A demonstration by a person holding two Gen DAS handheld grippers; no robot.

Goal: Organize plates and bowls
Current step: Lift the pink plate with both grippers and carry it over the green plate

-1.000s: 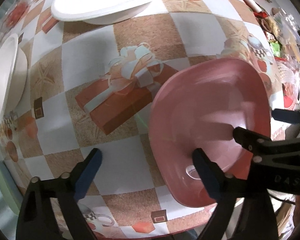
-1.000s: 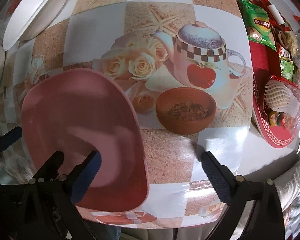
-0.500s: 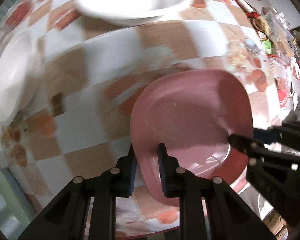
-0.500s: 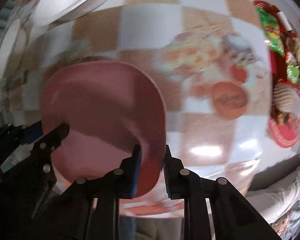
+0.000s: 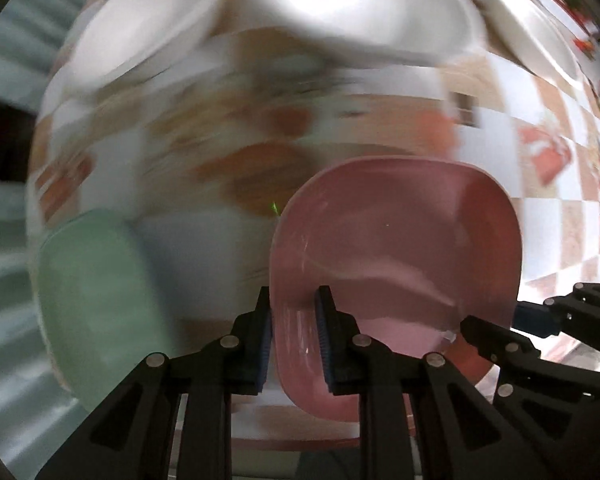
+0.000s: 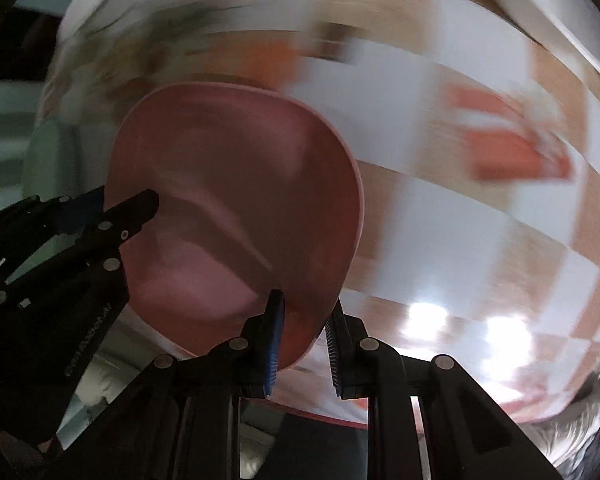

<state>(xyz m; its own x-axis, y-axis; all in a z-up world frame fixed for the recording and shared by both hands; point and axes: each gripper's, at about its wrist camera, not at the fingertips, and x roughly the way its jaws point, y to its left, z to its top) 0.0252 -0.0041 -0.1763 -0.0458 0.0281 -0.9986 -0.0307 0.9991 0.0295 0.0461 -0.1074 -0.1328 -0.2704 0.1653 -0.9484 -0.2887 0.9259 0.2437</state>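
Gripping the pink plate (image 5: pixel 396 240) from both sides: left gripper (image 5: pixel 294 336) is clamped on the plate's left rim, one pad outside the rim, other pad inside the well. Right gripper (image 6: pixel 306 344) is clamped on the opposite rim, blue pad on the inner face, other finger behind the rim. Each gripper also shows in the other's cam, at the far edge of the plate.

Plate looks lifted off the checkered tablecloth (image 5: pixel 560 216) and tilted toward both cams; can't tell how high, bkgd is heavily motion-blurred.

Left cam: green plate (image 5: pixel 96 300) sits to the left of the pink one, at the table edge, apart from it. White bowl (image 5: pixel 364 12) is at the top, well apart from the pink plate; another white dish (image 5: pixel 128 40) is up-left, too blurred to tell what kind.

Right cam: green plate is only a pale smear left of the pink plate; tablecloth w/ orange print fills the right side.
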